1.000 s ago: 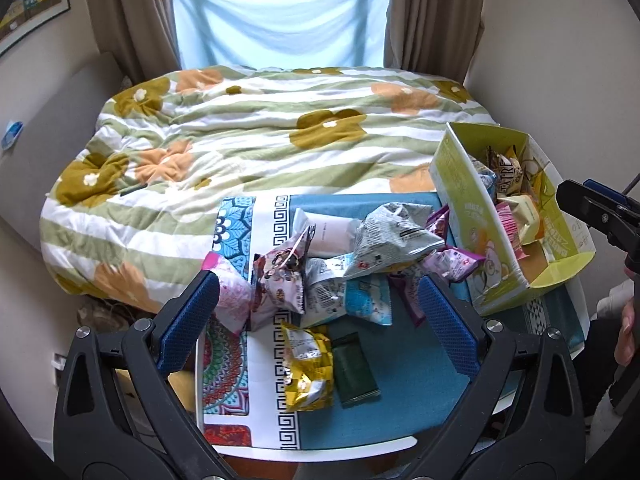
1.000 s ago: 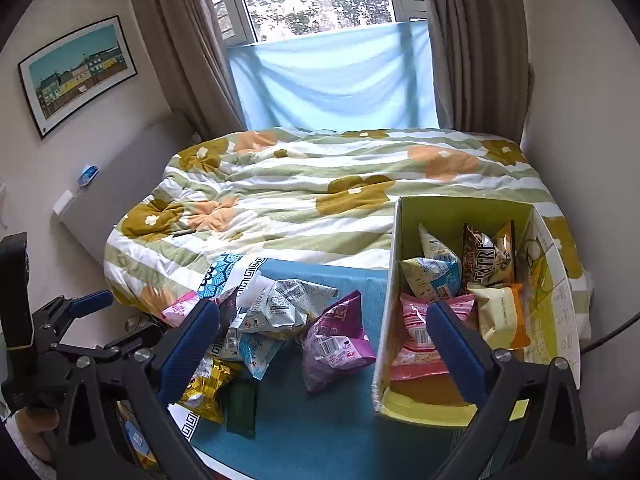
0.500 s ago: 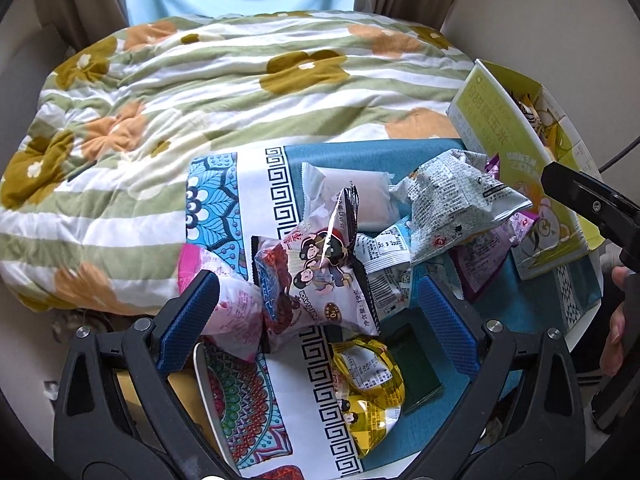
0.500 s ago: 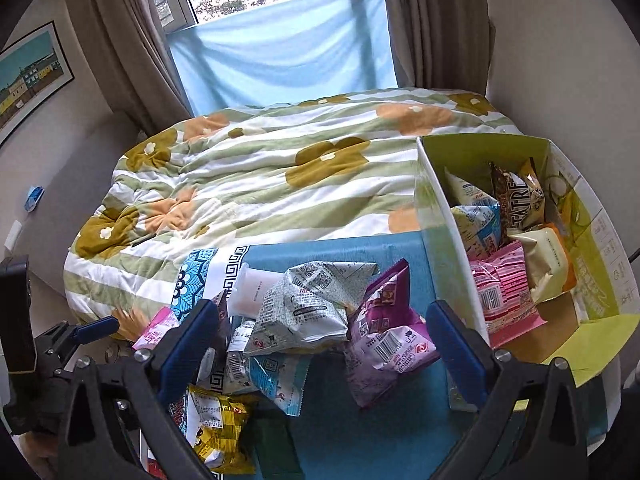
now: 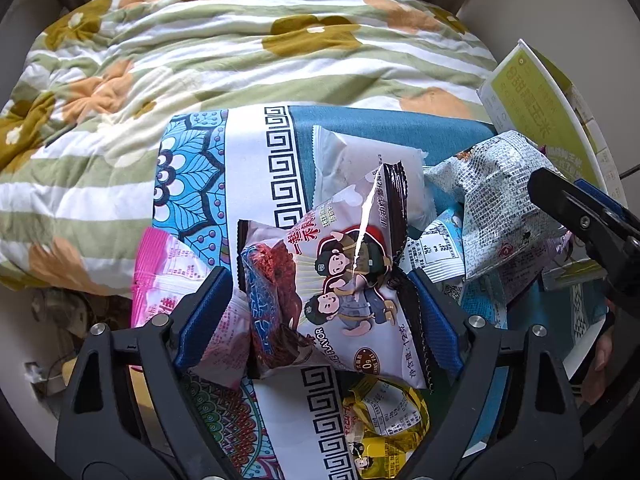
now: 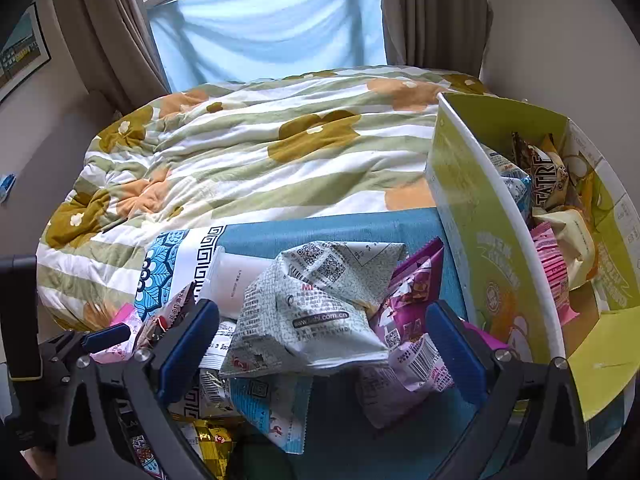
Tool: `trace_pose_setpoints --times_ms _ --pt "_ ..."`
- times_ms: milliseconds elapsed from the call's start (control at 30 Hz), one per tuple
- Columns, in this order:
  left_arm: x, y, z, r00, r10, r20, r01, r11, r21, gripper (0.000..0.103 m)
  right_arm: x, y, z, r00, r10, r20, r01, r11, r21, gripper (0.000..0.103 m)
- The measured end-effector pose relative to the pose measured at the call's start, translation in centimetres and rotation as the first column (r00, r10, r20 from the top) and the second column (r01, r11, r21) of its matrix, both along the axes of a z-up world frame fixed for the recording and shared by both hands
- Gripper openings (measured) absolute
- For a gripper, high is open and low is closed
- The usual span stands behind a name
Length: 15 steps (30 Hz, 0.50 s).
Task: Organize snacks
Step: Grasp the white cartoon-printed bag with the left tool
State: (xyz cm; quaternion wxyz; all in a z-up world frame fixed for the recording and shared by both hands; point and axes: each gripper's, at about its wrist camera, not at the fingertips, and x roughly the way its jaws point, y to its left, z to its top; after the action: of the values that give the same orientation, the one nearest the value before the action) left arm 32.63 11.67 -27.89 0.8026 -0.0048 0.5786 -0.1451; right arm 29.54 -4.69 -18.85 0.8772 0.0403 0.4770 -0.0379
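A pile of snack packets lies on a blue-clothed table. My left gripper (image 5: 320, 312) is open, its jaws on either side of a white cartoon-print packet (image 5: 344, 280), with a pink packet (image 5: 172, 264) at its left finger. My right gripper (image 6: 320, 352) is open around a grey-green crumpled packet (image 6: 308, 308) and a purple packet (image 6: 412, 320). A yellow-green box (image 6: 496, 264) at the right holds several packets. The box also shows in the left wrist view (image 5: 536, 108).
A gold packet (image 5: 384, 428) lies near the table's front edge. A white packet (image 5: 360, 160) lies behind the pile. A flowered quilt (image 6: 260, 152) covers the bed beyond the table. The patterned cloth (image 5: 192, 176) drapes the table's left part.
Both grippers have moved down and forward into the snack pile. The left one now straddles the cartoon-print packet, the right one the grey-green packet. Both stay open.
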Motion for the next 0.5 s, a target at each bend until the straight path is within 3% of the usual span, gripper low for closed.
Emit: trace_pose_setpoints --times_ms 133,500 --pt "0.2 -0.2 -0.3 1.000 -0.016 -0.005 0.016 1.000 -0.013 0.075 1.4 0.6 -1.4 1.000 0.005 -0.025 -0.006 1.000 -0.028 0.103" --pt "0.0 -0.1 -0.3 0.999 -0.044 -0.018 0.043 0.999 -0.029 0.062 3.3 1.5 -3.2 0.998 0.014 -0.069 -0.022 0.993 -0.114 0.103"
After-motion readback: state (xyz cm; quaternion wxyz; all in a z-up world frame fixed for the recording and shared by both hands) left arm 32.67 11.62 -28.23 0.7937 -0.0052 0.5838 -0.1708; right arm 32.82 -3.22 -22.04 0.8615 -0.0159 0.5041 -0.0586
